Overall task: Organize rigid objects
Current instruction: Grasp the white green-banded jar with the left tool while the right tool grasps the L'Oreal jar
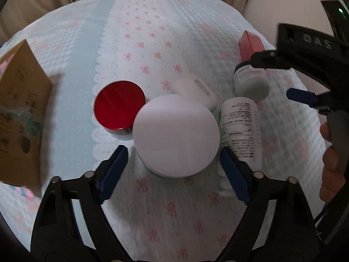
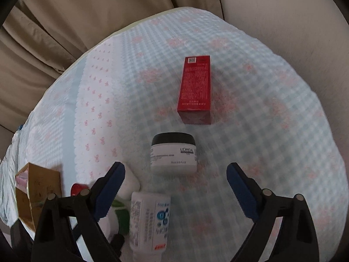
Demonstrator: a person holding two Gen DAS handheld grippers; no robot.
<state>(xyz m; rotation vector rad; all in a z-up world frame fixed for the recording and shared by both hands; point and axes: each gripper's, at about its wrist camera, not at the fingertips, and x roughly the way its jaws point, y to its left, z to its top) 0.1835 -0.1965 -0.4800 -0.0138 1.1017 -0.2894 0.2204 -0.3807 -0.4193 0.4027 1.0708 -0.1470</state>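
Observation:
In the left wrist view, my left gripper (image 1: 174, 163) is open, its blue pads on either side of a white round-lidded jar (image 1: 176, 135), not touching it. A red-lidded jar (image 1: 119, 107), a white case (image 1: 197, 92) and a lying white bottle (image 1: 241, 128) surround it. My right gripper (image 1: 301, 96) reaches in from the right near a white L'Oreal jar (image 1: 250, 80). In the right wrist view, my right gripper (image 2: 175, 187) is open just short of the L'Oreal jar (image 2: 173, 154). A red box (image 2: 195, 88) lies beyond it.
A brown cardboard box (image 1: 21, 113) stands at the table's left; it also shows in the right wrist view (image 2: 37, 194). The table wears a pale blue cloth with pink bows (image 1: 152, 32). Beige curtains (image 2: 65, 21) hang behind. The lying white bottle (image 2: 150, 220) is at lower left.

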